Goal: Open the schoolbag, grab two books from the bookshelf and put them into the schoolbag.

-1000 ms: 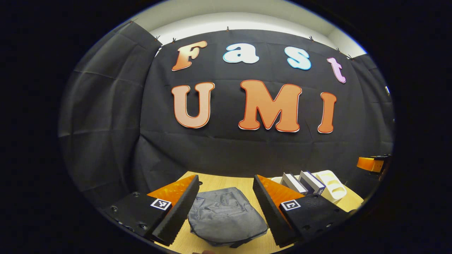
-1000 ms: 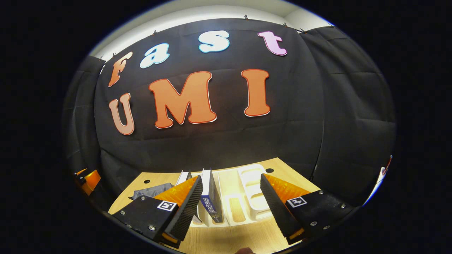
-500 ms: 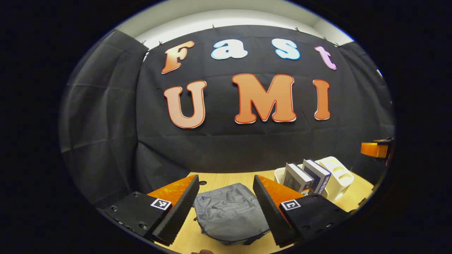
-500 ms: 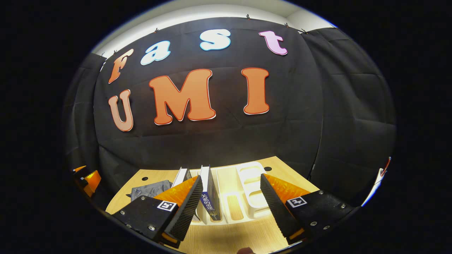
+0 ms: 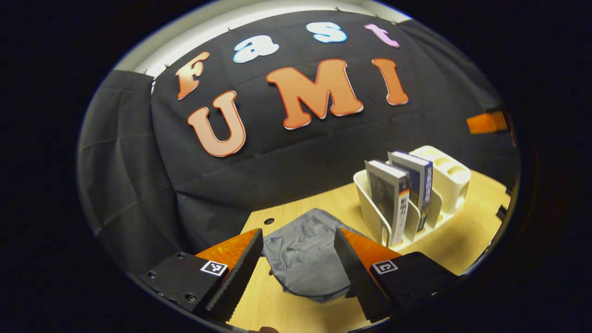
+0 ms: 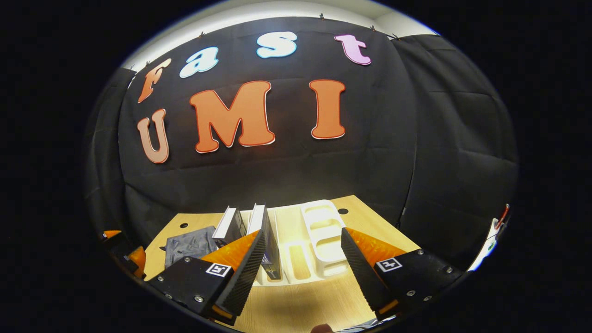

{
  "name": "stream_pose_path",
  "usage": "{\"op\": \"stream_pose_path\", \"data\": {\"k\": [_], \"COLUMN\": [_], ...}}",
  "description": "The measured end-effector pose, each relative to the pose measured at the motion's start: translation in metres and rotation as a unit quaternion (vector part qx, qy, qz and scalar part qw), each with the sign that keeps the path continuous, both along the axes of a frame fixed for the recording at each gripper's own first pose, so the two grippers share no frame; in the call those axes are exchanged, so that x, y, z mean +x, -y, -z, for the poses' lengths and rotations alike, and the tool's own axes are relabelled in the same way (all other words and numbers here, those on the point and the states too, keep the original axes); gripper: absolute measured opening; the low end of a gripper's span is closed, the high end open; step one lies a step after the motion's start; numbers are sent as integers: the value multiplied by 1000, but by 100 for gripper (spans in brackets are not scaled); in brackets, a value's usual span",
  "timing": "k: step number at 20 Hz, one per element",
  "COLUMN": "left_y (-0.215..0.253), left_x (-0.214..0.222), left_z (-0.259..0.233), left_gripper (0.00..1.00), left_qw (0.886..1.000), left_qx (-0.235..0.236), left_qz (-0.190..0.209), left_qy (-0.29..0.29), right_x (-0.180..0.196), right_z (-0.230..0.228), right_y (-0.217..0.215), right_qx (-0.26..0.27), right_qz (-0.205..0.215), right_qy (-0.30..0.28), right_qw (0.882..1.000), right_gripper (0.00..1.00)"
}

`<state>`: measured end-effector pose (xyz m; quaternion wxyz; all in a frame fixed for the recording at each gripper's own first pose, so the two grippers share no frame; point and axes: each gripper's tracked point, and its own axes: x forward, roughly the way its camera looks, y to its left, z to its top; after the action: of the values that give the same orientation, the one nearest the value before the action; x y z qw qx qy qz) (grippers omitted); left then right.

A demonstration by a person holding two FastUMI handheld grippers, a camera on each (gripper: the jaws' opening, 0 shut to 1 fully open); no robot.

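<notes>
Left gripper view: we see left hand-held gripper (image 5: pixel 296 270) spread wide, empty, above grey schoolbag (image 5: pixel 303 259) lying flat on bench (image 5: pixel 462 231). Right of bag, white bookshelf (image 5: pixel 446 185) holds two upright books (image 5: pixel 400 194).

Right gripper view: right hand-held gripper (image 6: pixel 300 263) spread wide, empty, near bookshelf (image 6: pixel 319 236); books (image 6: pixel 259 224) in its left slots; schoolbag (image 6: pixel 189 243) far left.

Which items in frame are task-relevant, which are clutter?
Task-relevant:
- schoolbag, lying closed on the table
- two books, upright in the bookshelf
- left gripper, open
- right gripper, open

Not in the job:
- wooden table
- cable hole in the tabletop
</notes>
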<state>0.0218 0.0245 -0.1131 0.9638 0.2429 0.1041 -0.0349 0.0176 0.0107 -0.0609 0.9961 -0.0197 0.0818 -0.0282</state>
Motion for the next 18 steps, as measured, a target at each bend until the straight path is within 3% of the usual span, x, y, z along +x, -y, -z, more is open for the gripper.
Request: {"op": "stream_pose_path", "data": {"k": [4, 10, 18], "left_y": [-4, 4, 23], "left_x": [-7, -14, -3], "left_z": [58, 132, 195], "left_gripper": [97, 97, 97], "left_qw": [996, 984, 958], "left_qx": [78, 154, 254], "left_qz": [9, 34, 74], "left_qy": [-38, -76, -108], "right_x": [-6, -10, -17], "right_z": [11, 14, 25], "right_y": [13, 25, 45], "right_qx": [-11, -21, -18], "right_qz": [17, 30, 49], "right_qy": [-16, -28, -47], "right_qw": [1000, 999, 998], "right_gripper": [98, 98, 98]}}
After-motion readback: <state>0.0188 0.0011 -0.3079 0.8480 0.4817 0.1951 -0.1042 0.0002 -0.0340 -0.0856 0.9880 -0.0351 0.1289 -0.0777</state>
